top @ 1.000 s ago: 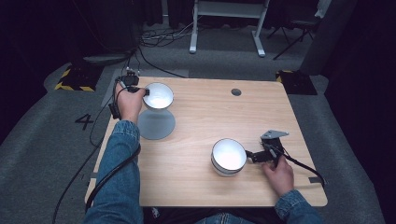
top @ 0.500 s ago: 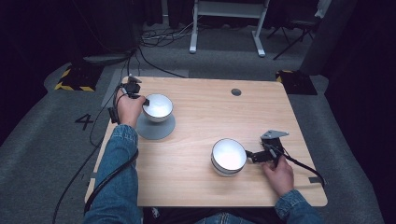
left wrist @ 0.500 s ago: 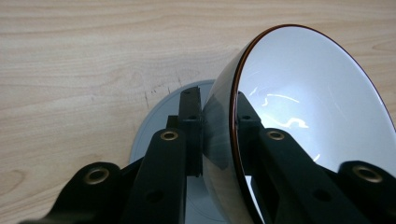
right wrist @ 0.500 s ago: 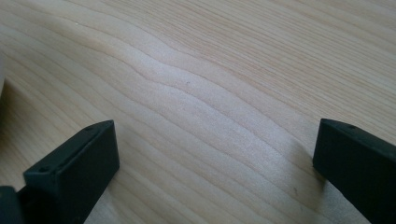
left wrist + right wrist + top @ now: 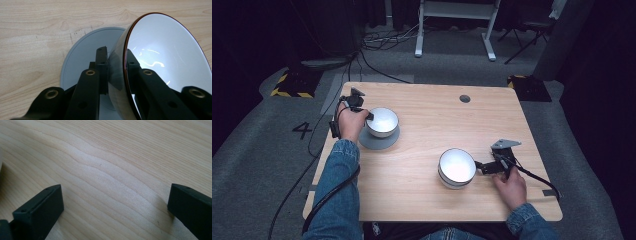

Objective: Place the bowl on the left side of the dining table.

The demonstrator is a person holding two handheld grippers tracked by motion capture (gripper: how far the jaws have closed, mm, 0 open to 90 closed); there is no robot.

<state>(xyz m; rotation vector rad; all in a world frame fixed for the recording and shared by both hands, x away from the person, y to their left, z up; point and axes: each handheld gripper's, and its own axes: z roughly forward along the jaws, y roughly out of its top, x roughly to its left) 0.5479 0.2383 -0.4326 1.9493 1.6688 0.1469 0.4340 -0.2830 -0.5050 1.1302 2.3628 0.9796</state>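
My left gripper is shut on the rim of a white bowl with a dark edge. One jaw is inside the bowl and one outside, as the left gripper view shows. The bowl hangs tilted over a grey plate near the table's left edge; I cannot tell whether it touches the plate. A second white bowl stands at the front right. Just to its right, my right gripper rests low on the table, open, with bare wood between its jaws.
The wooden table has a round cable hole at the back. Cables trail off both grippers to the table's edges. Grey carpet, a desk frame and more cables lie beyond the far edge.
The left hand has brought the bowl down and nearer, from above the plate's far side to low over the plate. The right hand and its bowl have stayed put.
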